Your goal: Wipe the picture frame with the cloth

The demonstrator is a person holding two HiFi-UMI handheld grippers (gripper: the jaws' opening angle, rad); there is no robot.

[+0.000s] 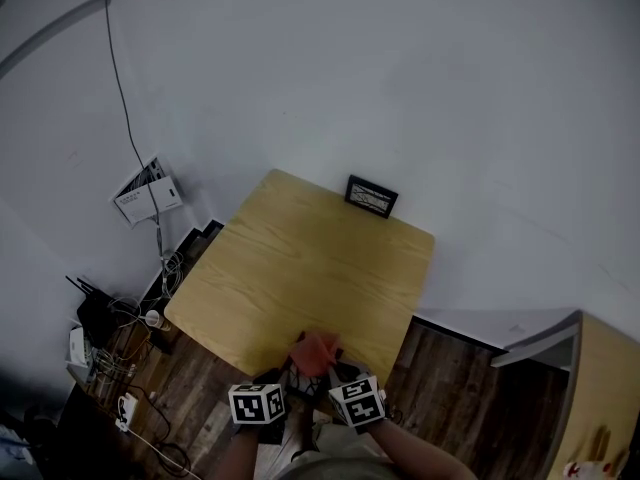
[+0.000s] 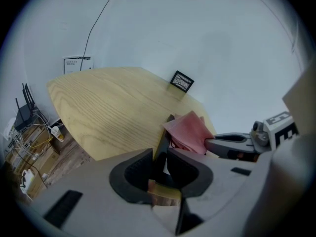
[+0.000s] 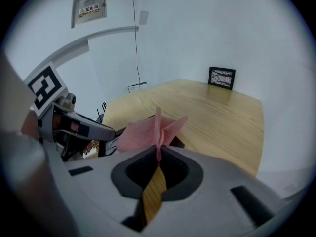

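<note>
The small black picture frame [image 1: 371, 196] [image 2: 181, 81] [image 3: 221, 77] stands upright at the far edge of the wooden table [image 1: 300, 268], against the wall. A pink cloth [image 1: 315, 352] [image 2: 190, 130] [image 3: 143, 132] is bunched over the table's near edge, between both grippers. My right gripper [image 1: 338, 370] [image 3: 158, 149] is shut on a raised fold of it. My left gripper [image 1: 285, 376] [image 2: 170, 132] sits just left of it, jaws nearly together, and the cloth's lower edge runs into their narrow gap. The frame is far from both grippers.
Cables, a router and boxes [image 1: 120, 348] crowd the floor left of the table. A paper notice [image 1: 145, 193] hangs on the wall there. A wooden cabinet [image 1: 605, 388] stands at the right. Dark plank floor [image 1: 450, 378] lies between table and cabinet.
</note>
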